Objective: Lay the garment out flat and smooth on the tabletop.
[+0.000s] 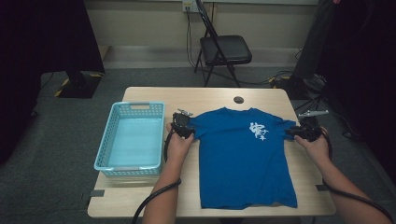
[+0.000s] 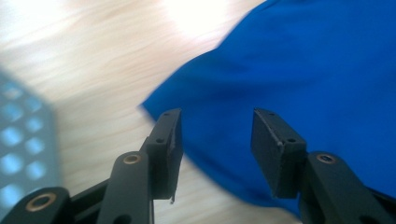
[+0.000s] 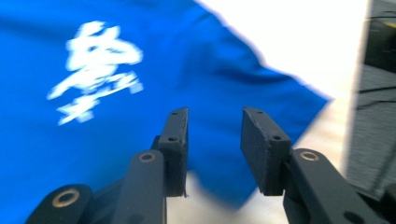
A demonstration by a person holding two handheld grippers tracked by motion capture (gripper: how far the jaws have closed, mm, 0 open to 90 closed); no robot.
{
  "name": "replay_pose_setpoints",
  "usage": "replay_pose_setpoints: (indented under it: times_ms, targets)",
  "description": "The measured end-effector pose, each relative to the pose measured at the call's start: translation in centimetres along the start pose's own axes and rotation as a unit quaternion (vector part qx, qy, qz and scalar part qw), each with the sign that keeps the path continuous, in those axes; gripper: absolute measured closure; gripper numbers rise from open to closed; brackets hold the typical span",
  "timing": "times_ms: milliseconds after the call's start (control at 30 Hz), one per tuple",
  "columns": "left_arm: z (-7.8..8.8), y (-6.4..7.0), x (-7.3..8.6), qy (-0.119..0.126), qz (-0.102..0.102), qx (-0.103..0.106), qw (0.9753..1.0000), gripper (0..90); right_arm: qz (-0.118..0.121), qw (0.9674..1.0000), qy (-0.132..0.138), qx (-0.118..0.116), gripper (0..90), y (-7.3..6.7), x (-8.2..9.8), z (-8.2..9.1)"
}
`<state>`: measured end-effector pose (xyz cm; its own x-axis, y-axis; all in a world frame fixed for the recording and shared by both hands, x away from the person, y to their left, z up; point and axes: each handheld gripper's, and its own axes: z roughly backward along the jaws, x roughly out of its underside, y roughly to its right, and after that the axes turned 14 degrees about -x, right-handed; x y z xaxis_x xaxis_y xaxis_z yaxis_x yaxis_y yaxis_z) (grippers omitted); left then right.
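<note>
A blue T-shirt [image 1: 243, 158] with a white print [image 1: 258, 131] lies flat and face up on the wooden table [image 1: 154, 191]. My left gripper [image 1: 187, 131] hovers at the shirt's left sleeve [image 2: 224, 93], its jaws open with the sleeve edge below them and nothing held [image 2: 215, 140]. My right gripper [image 1: 293, 133] sits at the right sleeve [image 3: 280, 98], jaws open over the sleeve cloth, nothing gripped [image 3: 215, 140]. The white print [image 3: 93, 70] lies to the left in the right gripper view.
A light blue plastic basket [image 1: 105, 140] stands empty on the table's left side; its wall [image 2: 23, 140] is close to my left gripper. A black folding chair [image 1: 224, 49] stands beyond the table. A small dark disc [image 1: 238, 99] sits near the far edge.
</note>
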<state>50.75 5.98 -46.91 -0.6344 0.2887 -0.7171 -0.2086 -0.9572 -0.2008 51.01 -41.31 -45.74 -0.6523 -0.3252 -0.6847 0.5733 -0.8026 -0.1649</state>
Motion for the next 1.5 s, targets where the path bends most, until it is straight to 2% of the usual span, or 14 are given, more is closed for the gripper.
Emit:
replay_pose_setpoints:
  times_ms: [100, 200, 267, 433, 633, 700, 800, 1167, 1400, 1500]
  targets:
    - [0.1, 0.9, 0.2, 0.012, -0.011, 0.024, 0.9996, 52.5, 0.014, 0.9996, -0.005, -0.026, 61.9, -1.4, 1.0, 0.2]
    - [-0.2, 1.5, 0.5, 0.010, -0.020, 0.034, 0.9992, 51.7, 0.020, 0.9983, -0.003, -0.055, 61.8, -2.8, 2.3, 0.5]
    - [-0.5, 1.7, 0.7, 0.008, -0.020, 0.034, 0.9992, 51.4, 0.030, 0.9970, -0.010, -0.071, 61.9, -3.9, 3.3, 0.6]
    - [-1.3, 1.3, 1.1, -0.004, -0.013, 0.027, 0.9995, 51.1, 0.066, 0.9935, -0.023, -0.089, 62.0, -6.4, 5.2, 0.9]
    - [-1.5, 0.6, 1.5, -0.006, -0.004, 0.019, 0.9998, 50.5, 0.073, 0.9911, -0.027, -0.108, 61.9, -7.7, 6.5, 1.1]
    - [-1.5, 0.5, 1.5, -0.007, -0.004, 0.015, 0.9999, 50.5, 0.078, 0.9903, -0.032, -0.111, 62.0, -8.0, 6.8, 1.0]
    - [-1.5, 0.2, 1.6, -0.007, 0.001, 0.010, 0.9999, 50.5, 0.091, 0.9901, -0.033, -0.102, 62.0, -8.3, 7.0, 1.0]
    - [-1.6, -0.4, 1.7, -0.012, 0.015, -0.002, 0.9998, 50.0, 0.091, 0.9901, -0.027, -0.104, 62.4, -7.8, 7.6, 1.6]
    - [-1.8, -0.4, 1.5, -0.015, 0.019, -0.006, 0.9997, 49.7, 0.092, 0.9899, -0.022, -0.106, 59.6, -7.9, 7.8, 1.5]
    - [-1.8, -0.3, 1.4, -0.017, 0.022, -0.010, 0.9996, 48.8, 0.088, 0.9897, -0.023, -0.110, 55.5, -7.9, 7.7, 1.5]
